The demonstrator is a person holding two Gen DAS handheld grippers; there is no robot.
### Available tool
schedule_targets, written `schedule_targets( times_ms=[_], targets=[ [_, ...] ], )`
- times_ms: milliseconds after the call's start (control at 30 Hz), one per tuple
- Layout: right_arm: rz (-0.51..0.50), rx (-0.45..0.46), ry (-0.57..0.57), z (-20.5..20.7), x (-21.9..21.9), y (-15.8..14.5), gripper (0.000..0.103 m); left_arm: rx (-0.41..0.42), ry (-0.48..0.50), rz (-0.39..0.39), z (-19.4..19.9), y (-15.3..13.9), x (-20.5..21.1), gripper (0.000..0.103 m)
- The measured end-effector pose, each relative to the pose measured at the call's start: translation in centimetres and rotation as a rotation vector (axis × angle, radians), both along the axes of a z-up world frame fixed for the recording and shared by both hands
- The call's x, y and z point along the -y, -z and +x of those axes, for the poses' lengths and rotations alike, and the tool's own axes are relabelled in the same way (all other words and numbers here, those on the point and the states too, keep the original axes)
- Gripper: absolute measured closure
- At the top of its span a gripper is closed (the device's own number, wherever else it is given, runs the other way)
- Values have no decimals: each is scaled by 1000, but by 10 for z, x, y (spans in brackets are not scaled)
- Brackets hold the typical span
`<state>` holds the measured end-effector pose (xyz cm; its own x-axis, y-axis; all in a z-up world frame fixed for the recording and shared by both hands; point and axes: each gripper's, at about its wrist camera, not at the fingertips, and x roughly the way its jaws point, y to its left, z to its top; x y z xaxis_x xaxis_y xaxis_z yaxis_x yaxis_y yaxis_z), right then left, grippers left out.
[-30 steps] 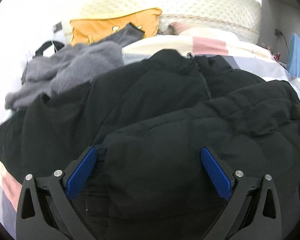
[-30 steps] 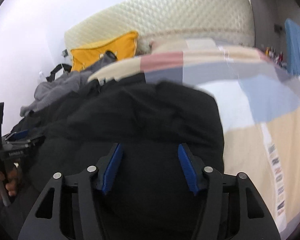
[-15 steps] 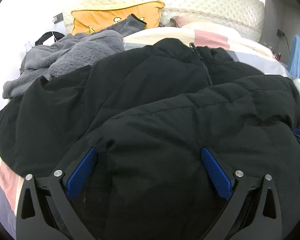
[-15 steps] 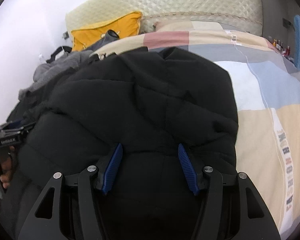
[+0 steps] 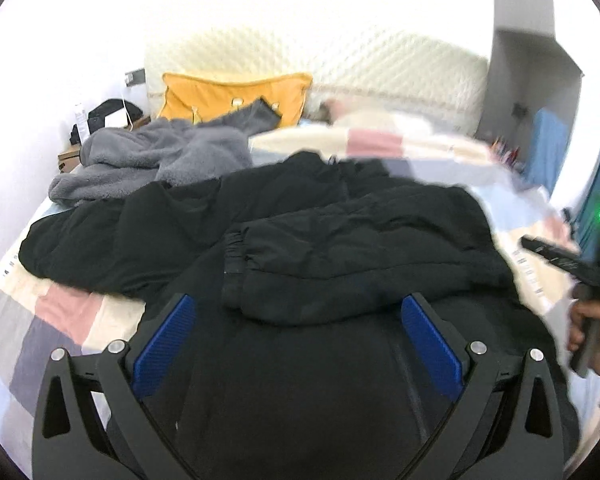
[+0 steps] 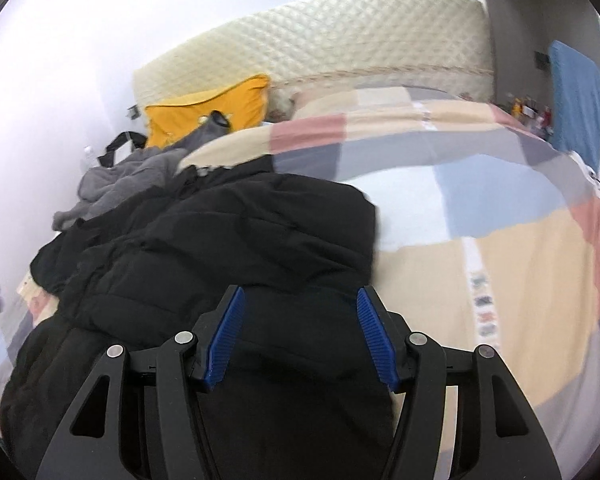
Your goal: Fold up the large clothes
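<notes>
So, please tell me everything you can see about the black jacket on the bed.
The black jacket is large, puffy and quilted, with a matte fabric. It lies spread on the patchwork bedcover. One sleeve with an elastic cuff is folded across its front. A zipper shows near the collar. A grey fleece garment lies against its far left edge. Both the left gripper and the right gripper are open above it, gripping nothing.
</notes>
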<state>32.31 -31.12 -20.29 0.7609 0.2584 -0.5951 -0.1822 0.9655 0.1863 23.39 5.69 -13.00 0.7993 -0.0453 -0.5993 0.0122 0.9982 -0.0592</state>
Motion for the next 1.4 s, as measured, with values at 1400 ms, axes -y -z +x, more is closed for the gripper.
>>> schedule_targets(
  times_ms=[1400],
  targets=[
    [19, 19, 116, -75, -7, -34, 46, 44, 14, -63, -28, 21, -8, 0]
  ],
)
